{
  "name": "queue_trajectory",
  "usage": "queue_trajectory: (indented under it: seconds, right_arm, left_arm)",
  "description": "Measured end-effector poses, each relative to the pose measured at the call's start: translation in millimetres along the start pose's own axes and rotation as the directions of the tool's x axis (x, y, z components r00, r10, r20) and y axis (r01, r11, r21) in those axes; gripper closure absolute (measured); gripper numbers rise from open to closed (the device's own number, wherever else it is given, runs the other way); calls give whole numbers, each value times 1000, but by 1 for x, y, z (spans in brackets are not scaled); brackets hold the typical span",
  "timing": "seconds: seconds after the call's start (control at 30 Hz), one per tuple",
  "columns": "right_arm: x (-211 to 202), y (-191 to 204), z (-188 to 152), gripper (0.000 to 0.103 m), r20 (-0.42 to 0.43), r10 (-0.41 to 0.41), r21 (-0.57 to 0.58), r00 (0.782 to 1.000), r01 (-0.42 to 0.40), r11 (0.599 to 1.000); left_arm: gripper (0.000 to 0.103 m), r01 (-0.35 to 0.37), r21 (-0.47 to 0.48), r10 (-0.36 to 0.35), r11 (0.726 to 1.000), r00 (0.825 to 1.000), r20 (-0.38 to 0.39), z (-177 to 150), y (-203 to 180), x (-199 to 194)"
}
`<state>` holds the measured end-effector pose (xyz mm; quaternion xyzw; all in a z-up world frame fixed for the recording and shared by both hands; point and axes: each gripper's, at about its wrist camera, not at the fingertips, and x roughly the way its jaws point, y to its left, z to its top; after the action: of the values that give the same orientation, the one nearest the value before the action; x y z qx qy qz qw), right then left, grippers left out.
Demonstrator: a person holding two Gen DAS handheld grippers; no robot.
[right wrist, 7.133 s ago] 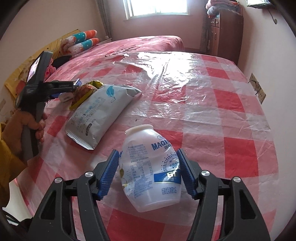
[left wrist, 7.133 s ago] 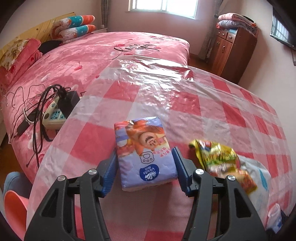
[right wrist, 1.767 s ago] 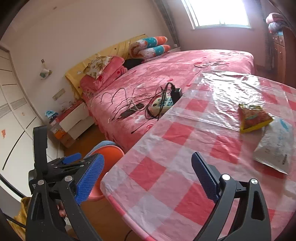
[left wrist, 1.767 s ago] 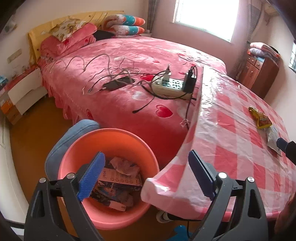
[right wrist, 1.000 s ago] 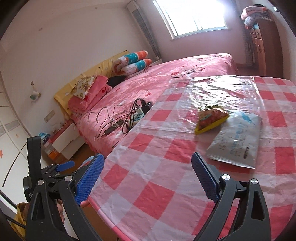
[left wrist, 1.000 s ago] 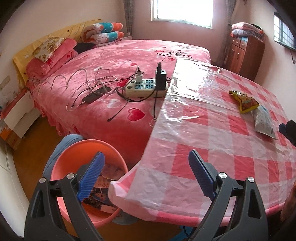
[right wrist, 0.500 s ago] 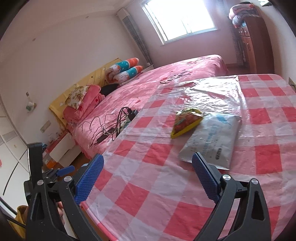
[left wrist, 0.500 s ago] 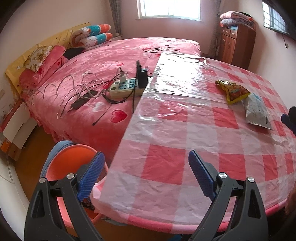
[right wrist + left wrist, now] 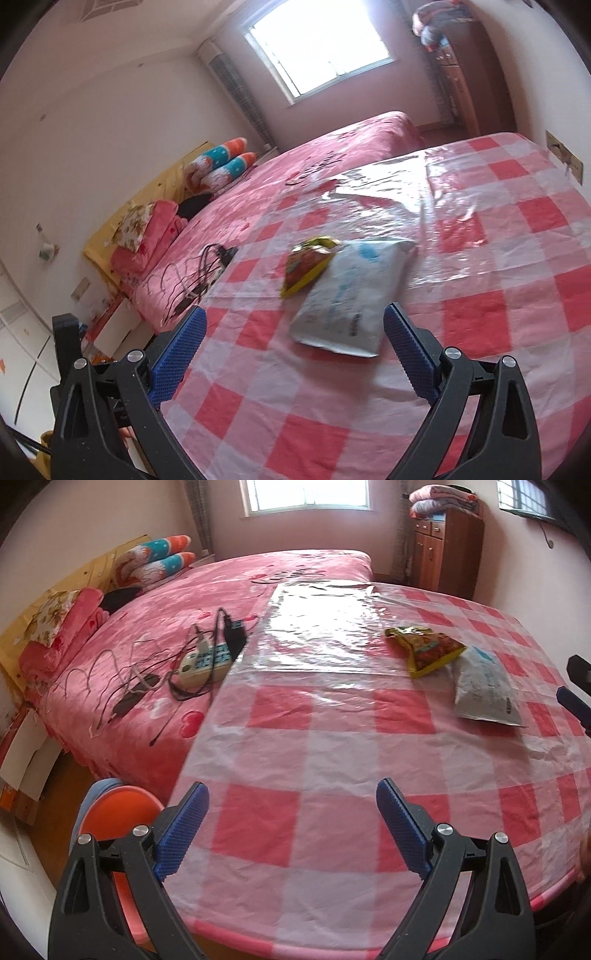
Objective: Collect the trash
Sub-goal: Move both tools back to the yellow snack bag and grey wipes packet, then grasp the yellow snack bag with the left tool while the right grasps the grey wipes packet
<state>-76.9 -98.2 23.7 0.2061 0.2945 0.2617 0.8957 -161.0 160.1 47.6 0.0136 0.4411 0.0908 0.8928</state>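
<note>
A yellow-and-red snack wrapper (image 9: 424,650) and a white-and-blue empty bag (image 9: 484,690) lie together on the pink checked table (image 9: 295,760). In the right wrist view the wrapper (image 9: 304,269) partly overlaps the white bag (image 9: 351,295). My left gripper (image 9: 291,830) is open and empty above the table's near edge. My right gripper (image 9: 293,354) is open and empty, just short of the white bag; its blue tip shows at the right edge of the left wrist view (image 9: 576,703). The orange trash bucket (image 9: 114,812) stands on the floor at the lower left.
A pink bed (image 9: 166,627) adjoins the table on the left, with a power strip and tangled cables (image 9: 207,661) on it. A wooden cabinet (image 9: 447,554) stands at the back right. Pillows (image 9: 155,561) lie at the bed's head.
Both grippers have swung from the bucket side back over the table. The bucket has slid to the lower left of the left view; the wrapper and white bag are nearer in the right view.
</note>
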Motion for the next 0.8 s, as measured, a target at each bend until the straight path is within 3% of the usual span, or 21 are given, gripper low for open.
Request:
queue_trajectory:
  seconds: [0.4,0.57,0.8]
  right_arm:
    - [-7,-61,14,8,21,-59,145,998,55,988]
    - [-6,-77,15,8,18,-67,178,998,62,982]
    - [-3,-87,15,8,3,-50,194,999,49,980]
  left_arm:
    - [11,151,31,-151,988,988,5,45,-59,17]
    - [11,260,-45,-260,965,966,-6,80,-78,37]
    - [11,331,-168,-344,928,937,-57,125,-93,80]
